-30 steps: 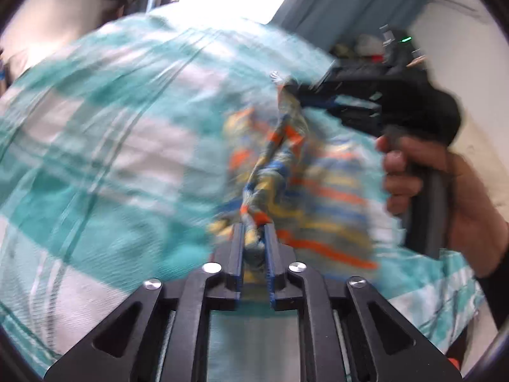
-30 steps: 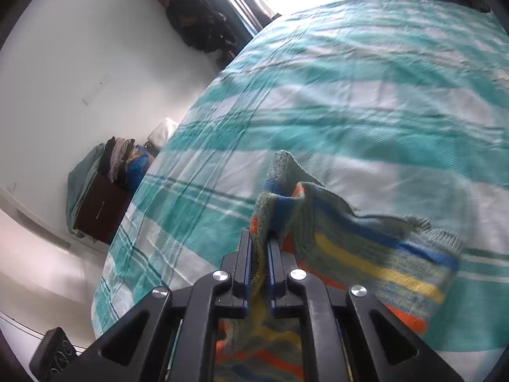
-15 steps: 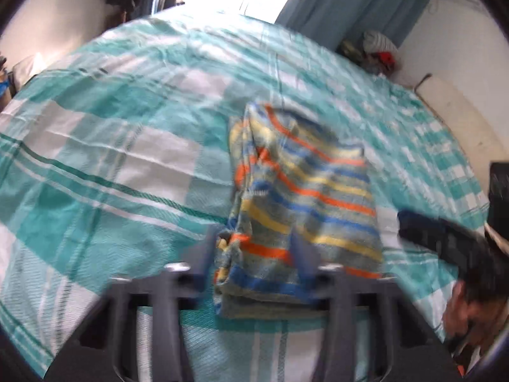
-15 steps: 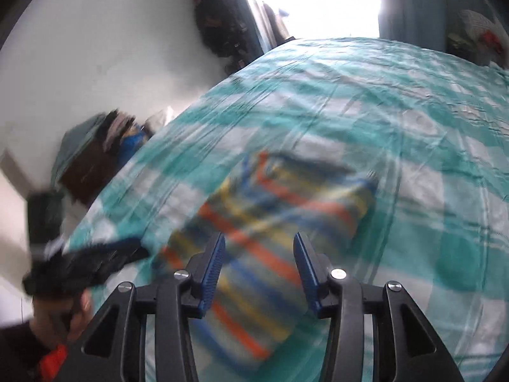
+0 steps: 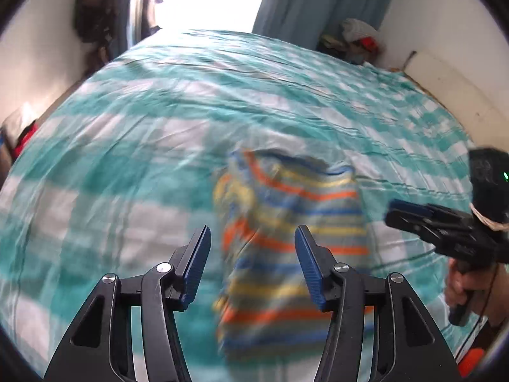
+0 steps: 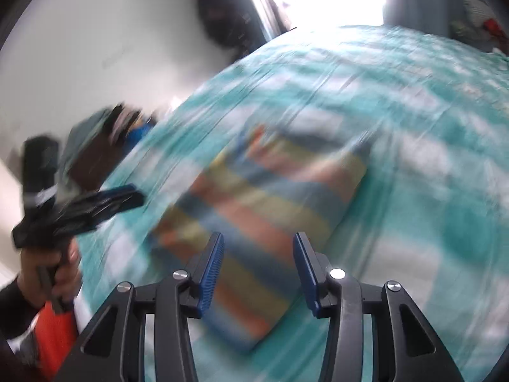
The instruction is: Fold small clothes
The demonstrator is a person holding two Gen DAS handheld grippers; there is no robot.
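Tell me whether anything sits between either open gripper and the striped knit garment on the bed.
Nothing visible does. The folded striped knit garment lies flat on the teal-and-white checked bedsheet, directly ahead of the open left gripper and the open right gripper. Only bare sheet surrounds it, though motion blur hides fine detail.

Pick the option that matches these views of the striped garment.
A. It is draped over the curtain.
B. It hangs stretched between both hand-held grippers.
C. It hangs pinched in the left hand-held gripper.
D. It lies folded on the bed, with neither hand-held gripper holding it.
D: the striped garment lies folded on the checked bedsheet, and both the left hand-held gripper and the right hand-held gripper are open above it with nothing between their fingers.
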